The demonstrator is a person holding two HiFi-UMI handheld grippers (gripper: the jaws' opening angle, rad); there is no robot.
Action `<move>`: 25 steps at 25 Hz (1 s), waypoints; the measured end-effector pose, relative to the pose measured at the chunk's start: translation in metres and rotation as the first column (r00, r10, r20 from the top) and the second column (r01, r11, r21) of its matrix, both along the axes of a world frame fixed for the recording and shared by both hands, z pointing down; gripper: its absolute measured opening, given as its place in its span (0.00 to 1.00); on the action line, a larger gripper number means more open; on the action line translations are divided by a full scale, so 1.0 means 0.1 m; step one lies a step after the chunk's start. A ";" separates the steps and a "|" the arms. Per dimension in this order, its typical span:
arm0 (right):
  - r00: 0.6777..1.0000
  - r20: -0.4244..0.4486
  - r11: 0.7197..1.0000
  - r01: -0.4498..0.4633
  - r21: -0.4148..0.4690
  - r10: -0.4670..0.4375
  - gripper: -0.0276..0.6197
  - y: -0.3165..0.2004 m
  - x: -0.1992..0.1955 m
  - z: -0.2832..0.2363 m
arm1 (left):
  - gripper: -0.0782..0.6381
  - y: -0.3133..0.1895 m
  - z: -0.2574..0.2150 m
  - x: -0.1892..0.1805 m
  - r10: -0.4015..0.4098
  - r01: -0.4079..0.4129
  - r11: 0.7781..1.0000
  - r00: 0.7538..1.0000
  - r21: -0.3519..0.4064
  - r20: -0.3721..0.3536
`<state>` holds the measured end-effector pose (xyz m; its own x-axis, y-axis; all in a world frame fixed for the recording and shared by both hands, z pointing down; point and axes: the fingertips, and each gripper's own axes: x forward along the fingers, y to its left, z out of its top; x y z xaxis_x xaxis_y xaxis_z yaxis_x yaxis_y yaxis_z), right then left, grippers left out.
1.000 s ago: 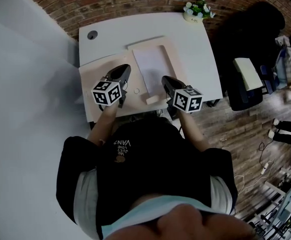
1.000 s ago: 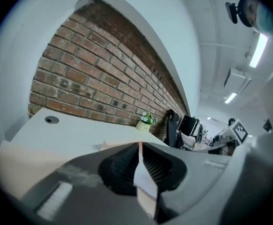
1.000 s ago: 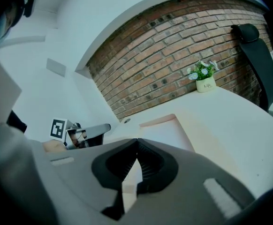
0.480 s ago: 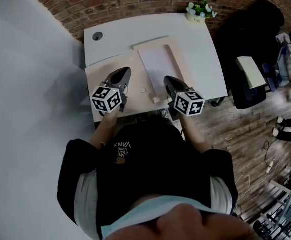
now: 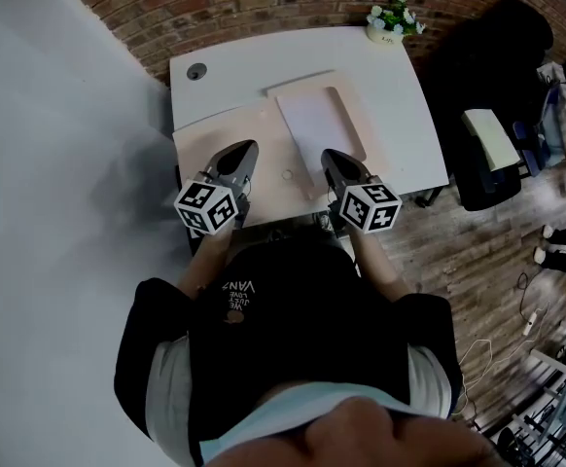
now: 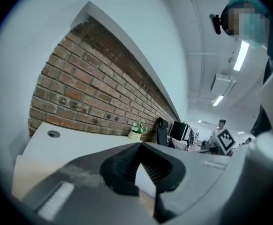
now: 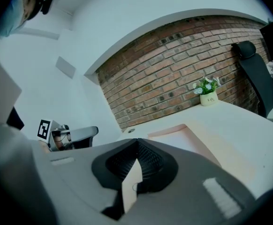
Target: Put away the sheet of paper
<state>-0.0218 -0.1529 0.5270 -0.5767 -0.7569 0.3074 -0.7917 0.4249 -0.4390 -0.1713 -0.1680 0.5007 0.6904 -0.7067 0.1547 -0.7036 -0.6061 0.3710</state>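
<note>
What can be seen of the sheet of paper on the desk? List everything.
The sheet of paper is a plain white rectangle, unmarked as far as can be told, unfolded and lying flat. It rests on a pale pink pad on the white desk, its long side running away from the person, slightly skewed. Nothing lies on it. The left gripper is off to one side. The right gripper, shut and empty, hangs at its near edge.
</note>
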 end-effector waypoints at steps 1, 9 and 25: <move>1.000 -0.001 1.000 0.000 0.007 0.000 0.04 0.01 -0.01 -0.02 | 0.11 0.02 -0.05 -0.01 0.001 0.000 1.000 1.000 0.014 -0.008; 1.000 -0.016 0.999 0.003 0.051 -0.003 0.04 0.02 -0.13 -0.09 | 0.11 0.14 -0.23 -0.07 0.013 -0.012 0.997 1.000 0.081 -0.007; 0.998 -0.046 0.994 -0.037 0.104 0.042 0.04 0.12 -0.16 -0.20 | 0.11 0.26 -0.26 -0.21 0.026 -0.027 0.993 1.000 0.114 0.004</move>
<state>-0.0379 -0.1412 0.5071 -0.5326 -0.8077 0.2529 -0.8275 0.4343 -0.3558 -0.1923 -0.1421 0.4747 0.7087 -0.7014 0.0757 -0.6876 -0.6628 0.2963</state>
